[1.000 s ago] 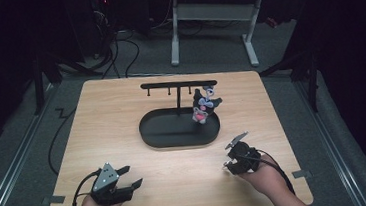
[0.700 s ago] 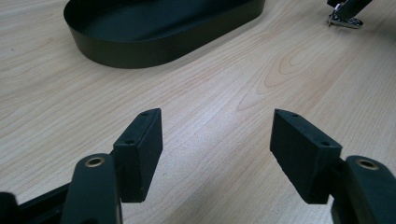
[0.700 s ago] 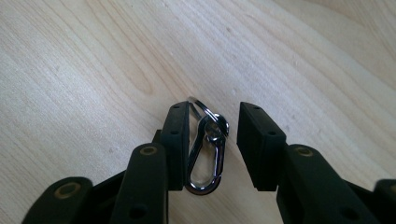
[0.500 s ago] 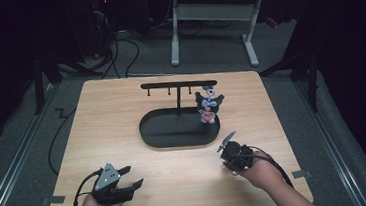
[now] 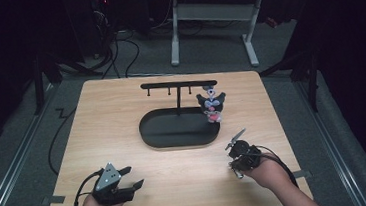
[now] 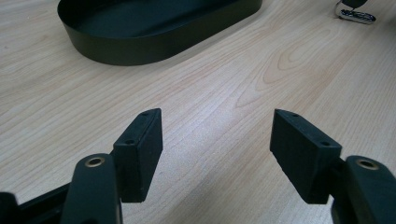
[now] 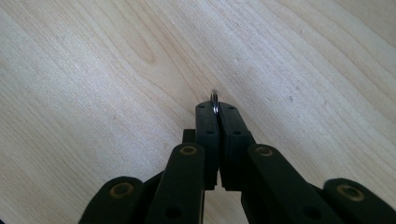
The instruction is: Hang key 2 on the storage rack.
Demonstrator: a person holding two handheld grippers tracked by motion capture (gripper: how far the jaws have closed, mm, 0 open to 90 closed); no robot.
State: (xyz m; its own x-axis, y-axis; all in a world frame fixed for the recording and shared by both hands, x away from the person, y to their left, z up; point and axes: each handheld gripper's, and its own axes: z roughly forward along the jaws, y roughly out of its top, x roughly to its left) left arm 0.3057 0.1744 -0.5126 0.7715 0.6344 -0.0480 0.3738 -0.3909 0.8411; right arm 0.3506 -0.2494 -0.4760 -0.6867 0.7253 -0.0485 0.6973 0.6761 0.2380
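Note:
My right gripper [image 5: 233, 151] points down at the wooden table [image 5: 112, 119] near its front right; in the right gripper view the right gripper [image 7: 215, 109] is shut on a thin metal ring [image 7: 214, 99] that peeks out at the tips. Near the front left, the left gripper [image 5: 133, 177] rests low over the table, and the left gripper view has it [image 6: 217, 149] open with bare wood between the jaws. A dark plush toy [image 5: 212, 105] with a pink front hangs from the black rack [image 5: 177, 85] over the right end of the black oval tray [image 5: 149, 136].
The oval tray [image 6: 140, 46] lies ahead of the left gripper, and a shiny metal part [image 6: 355, 14] sits at the far right of that view. Cables trail from both grippers toward the table's front edge. A desk frame stands on the floor beyond the table.
The right gripper's jaws were apart a second ago and now stand together. That hand shifted slightly left and toward the front edge. The left gripper has not moved.

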